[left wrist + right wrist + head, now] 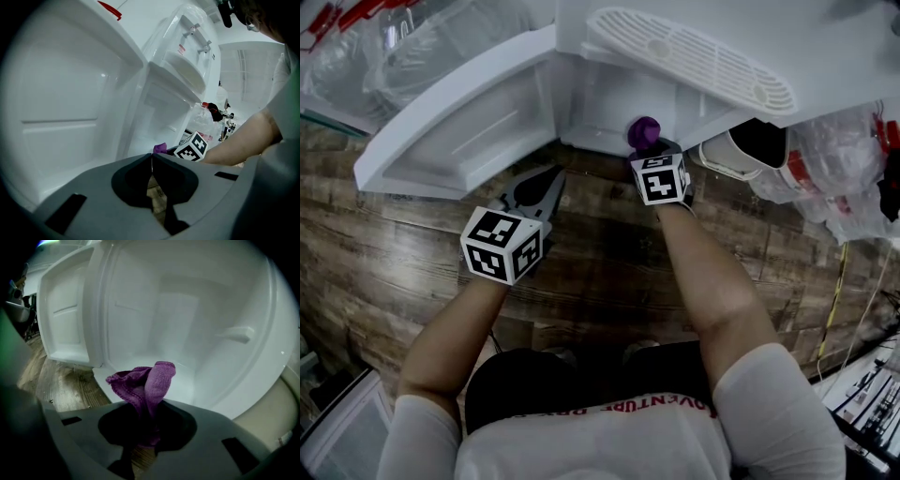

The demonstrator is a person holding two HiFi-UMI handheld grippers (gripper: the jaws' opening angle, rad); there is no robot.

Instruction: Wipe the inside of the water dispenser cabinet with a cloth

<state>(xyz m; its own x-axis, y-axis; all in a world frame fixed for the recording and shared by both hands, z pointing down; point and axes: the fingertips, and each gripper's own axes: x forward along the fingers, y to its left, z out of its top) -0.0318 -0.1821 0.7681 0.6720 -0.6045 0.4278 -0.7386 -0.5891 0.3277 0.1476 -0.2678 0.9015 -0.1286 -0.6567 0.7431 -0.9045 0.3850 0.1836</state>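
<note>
Purple cloth poised at the cabinet's mouth, no contact with the inside yet.

The right gripper (149, 405) has its jaws clamped on a bunched fold of the cloth (146, 379), just in front of the cabinet (187, 319) floor lip. The left gripper (151, 157), jaws together and empty, hangs beside the cabinet's open door (469, 131). My worry is that the loose bunch could drag free under pressure or catch on the ledge (236, 335) on the cabinet's right wall. Pressing too deep could also let the hard jaw tips scrape the plastic.

head view steeply down, gripper views low and close, all sharing the open cabinet (197, 333)
</note>
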